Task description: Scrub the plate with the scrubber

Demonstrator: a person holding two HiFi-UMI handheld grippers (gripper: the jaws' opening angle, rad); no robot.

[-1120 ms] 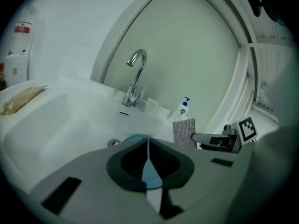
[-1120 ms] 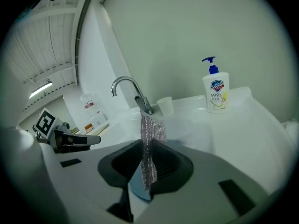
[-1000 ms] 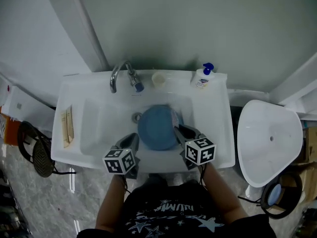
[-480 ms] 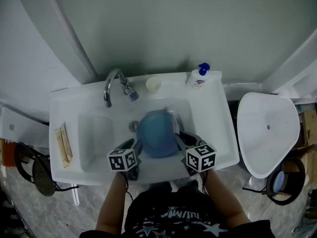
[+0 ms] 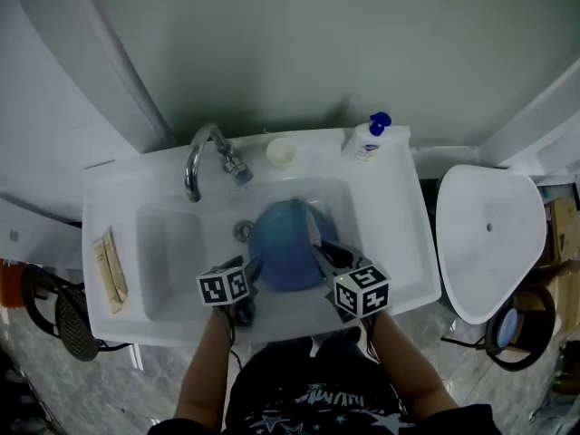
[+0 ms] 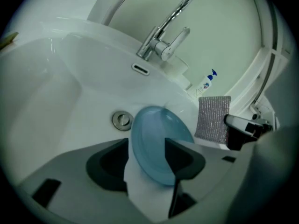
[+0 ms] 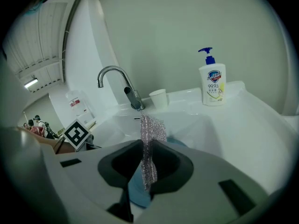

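Sink (image 5: 390, 243) first, since it fills most of what I see: white, glossy, with a deep rounded bowl sunk into the desk top. Sitting in that bowl is the plate (image 5: 283, 243), round, smooth and pale blue, just to the right of the metal drain (image 5: 243, 231). From the head view it reads as nearly a full circle. From the left gripper view it's a slanted oval with its near rim pointing back at me, and I honestly can't say how steeply it's tipped.

Chrome faucet (image 5: 210, 152) arches over the back left of the bowl. On the back ledge there's a white soap bottle (image 5: 369, 140) with a blue pump, plus a small pale cup (image 5: 281, 151).

My left tool (image 6: 146, 146) has just been opening its jaws. They're spread with the plate's near rim between them, and white sink still shows between the left jaw and the plate.

My right tool (image 7: 148, 148) is pinching the scrubber (image 7: 152, 129), a flat rectangular piece of silvery knitted mesh. Its long axis stands upright out of the jaws, top edge toward the faucet, just beside the plate's right edge.
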